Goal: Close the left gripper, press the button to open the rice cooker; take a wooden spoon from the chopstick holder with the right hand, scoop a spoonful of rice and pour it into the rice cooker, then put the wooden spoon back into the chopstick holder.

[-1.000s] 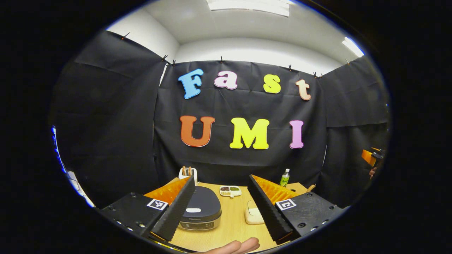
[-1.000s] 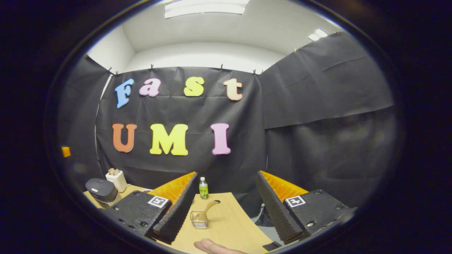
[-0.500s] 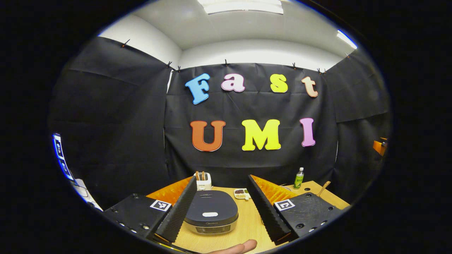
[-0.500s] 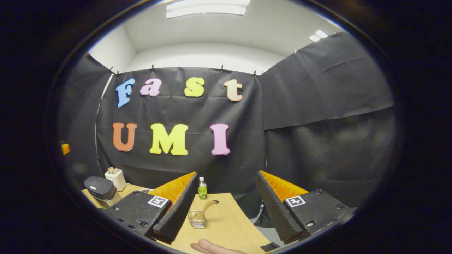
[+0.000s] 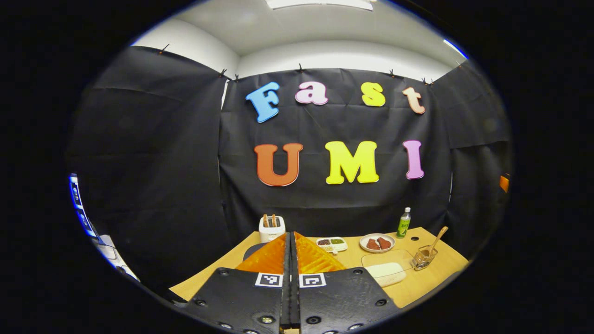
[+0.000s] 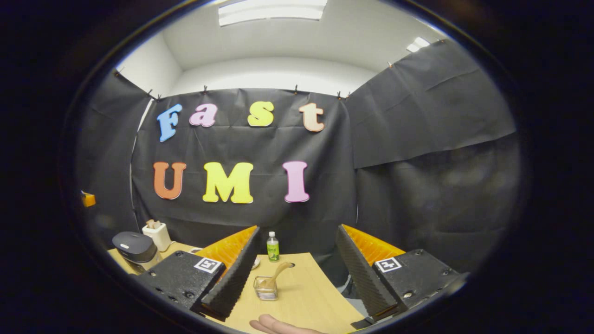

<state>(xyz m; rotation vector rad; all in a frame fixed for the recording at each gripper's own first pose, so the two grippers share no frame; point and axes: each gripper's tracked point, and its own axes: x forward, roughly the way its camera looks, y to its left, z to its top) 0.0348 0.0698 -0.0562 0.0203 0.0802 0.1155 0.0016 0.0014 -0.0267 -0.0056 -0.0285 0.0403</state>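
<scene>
My left gripper [image 5: 290, 234] is shut with nothing between its fingers. It points at the dark rice cooker [image 5: 252, 251], which is mostly hidden behind them. In the right gripper view the rice cooker [image 6: 134, 245] stands at the far left of the table with its lid down. A wooden spoon [image 6: 277, 272] leans in the wire chopstick holder [image 6: 265, 288], just ahead of my right gripper [image 6: 297, 227], which is open and empty. In the left gripper view the wooden spoon [image 5: 436, 237] and chopstick holder [image 5: 420, 259] sit at the right, beside a clear rice container [image 5: 388, 269].
A white box with sticks [image 5: 271, 228] stands behind the cooker. A divided dish [image 5: 331, 243], a plate of brown food [image 5: 377, 242] and a green bottle [image 5: 404, 222] line the back of the wooden table [image 6: 301, 301]. A fingertip [image 6: 271, 324] shows at the bottom edge.
My left gripper has shut its fingers and dipped toward the rice cooker, which they now cover. The right gripper has barely moved.
</scene>
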